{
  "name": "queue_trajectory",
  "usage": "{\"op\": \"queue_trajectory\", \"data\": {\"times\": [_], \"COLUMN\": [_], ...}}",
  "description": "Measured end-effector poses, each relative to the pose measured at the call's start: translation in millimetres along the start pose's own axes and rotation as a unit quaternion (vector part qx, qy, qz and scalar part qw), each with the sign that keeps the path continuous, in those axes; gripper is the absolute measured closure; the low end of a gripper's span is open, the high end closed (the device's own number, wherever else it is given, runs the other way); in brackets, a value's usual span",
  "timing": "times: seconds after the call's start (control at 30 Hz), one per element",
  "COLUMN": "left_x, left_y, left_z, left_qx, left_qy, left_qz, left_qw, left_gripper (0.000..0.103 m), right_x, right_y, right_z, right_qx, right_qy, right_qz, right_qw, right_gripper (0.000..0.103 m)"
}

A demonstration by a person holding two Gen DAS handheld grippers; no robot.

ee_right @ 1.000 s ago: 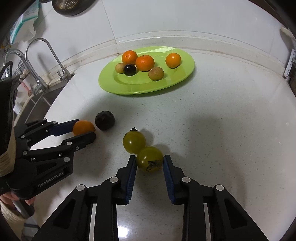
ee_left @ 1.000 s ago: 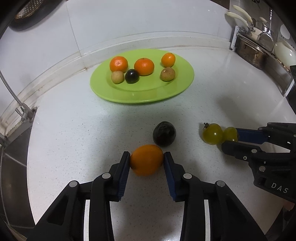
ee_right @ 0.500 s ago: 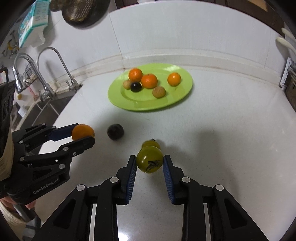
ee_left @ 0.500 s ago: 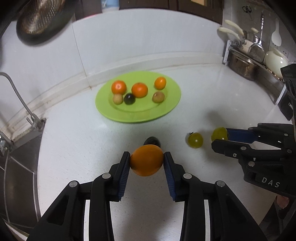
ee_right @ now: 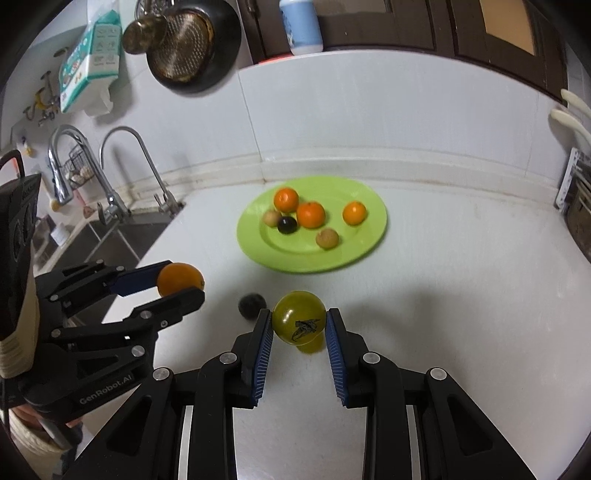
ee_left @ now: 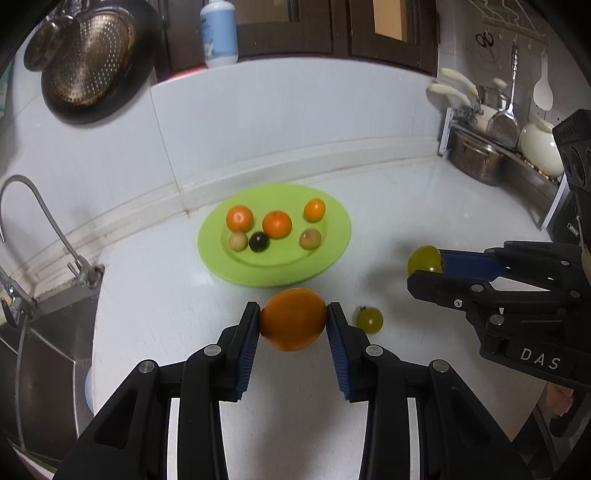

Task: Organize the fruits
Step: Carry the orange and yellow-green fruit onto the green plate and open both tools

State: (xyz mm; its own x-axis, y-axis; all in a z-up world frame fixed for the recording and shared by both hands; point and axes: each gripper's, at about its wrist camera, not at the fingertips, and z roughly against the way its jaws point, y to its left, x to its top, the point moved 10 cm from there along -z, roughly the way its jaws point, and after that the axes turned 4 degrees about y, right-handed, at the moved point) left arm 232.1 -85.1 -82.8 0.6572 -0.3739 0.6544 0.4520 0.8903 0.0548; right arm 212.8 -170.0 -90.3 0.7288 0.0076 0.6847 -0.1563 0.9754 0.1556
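My left gripper is shut on an orange and holds it above the white counter, in front of the green plate. It also shows in the right wrist view. My right gripper is shut on a yellow-green fruit, lifted above the counter; it shows in the left wrist view too. A second yellow-green fruit and a dark fruit lie on the counter. The plate holds three small oranges, two tan fruits and a dark one.
A sink with taps lies at the left. A rack with pots and utensils stands at the back right. A colander hangs on the wall. A bottle stands on the ledge.
Both grippers have risen from the counter with their fruits and pulled back, so the plate looks farther away. The dark fruit and the second yellow-green fruit stayed on the counter.
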Motion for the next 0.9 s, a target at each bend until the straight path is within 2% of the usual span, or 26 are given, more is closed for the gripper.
{"op": "queue_trajectory", "data": {"times": [0.47, 0.9], "left_x": [47.9, 98.9], "left_y": [18.1, 36.9], "left_z": [-9.3, -58.1], "left_qx": [0.002, -0.008], "left_qy": [-0.025, -0.029], "left_qz": [-0.003, -0.021], "left_qw": [0.9997, 0.9993], "left_gripper": [0.067, 0.067], "right_x": [55.2, 104.2], "right_y": [1.7, -13.7], "right_z": [-8.0, -50.9], "right_qx": [0.013, 0.007], "right_qy": [-0.032, -0.033], "right_qz": [0.014, 0.011], "right_qw": [0.999, 0.999], "right_gripper": [0.073, 0.073]}}
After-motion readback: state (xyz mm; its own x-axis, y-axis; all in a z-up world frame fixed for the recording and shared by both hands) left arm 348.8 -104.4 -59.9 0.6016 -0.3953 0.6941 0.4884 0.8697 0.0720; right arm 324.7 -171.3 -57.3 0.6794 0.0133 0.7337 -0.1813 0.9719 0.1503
